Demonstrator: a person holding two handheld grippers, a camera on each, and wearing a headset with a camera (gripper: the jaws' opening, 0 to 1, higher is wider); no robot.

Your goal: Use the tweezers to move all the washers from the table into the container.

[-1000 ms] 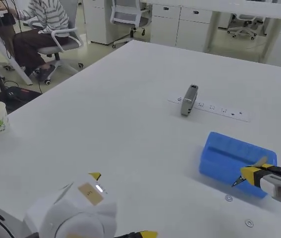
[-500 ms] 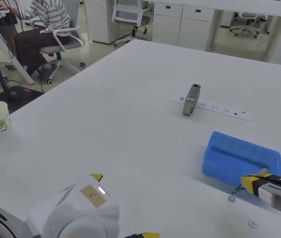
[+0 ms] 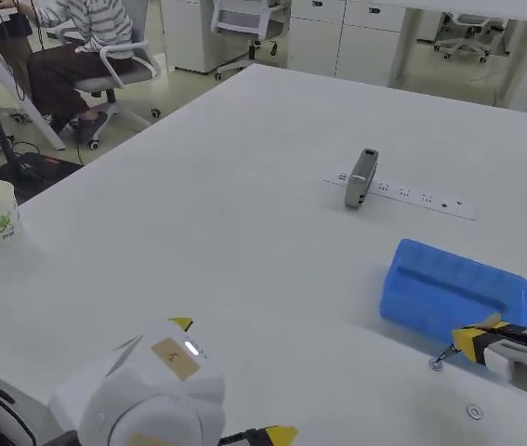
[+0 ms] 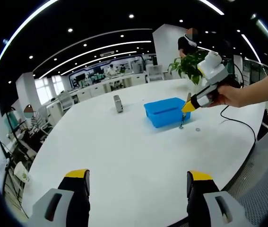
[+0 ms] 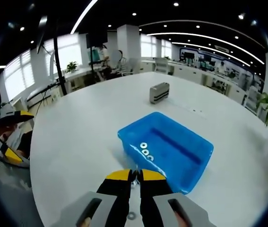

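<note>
Pickup looks to be the step: in the head view the right gripper point(image 3: 460, 342) holds the tweezers point(image 3: 445, 353) tip-down on a washer point(image 3: 437, 363) just beside the blue container point(image 3: 454, 283); whether the tips pinch it I cannot tell. In the left gripper view the left gripper point(image 4: 138, 175) hangs wide open, well apart. In the right gripper view the jaws clamp the tweezers and three washers point(image 5: 147, 149) lie in the container; next, a nip and lift over its wall.
</note>
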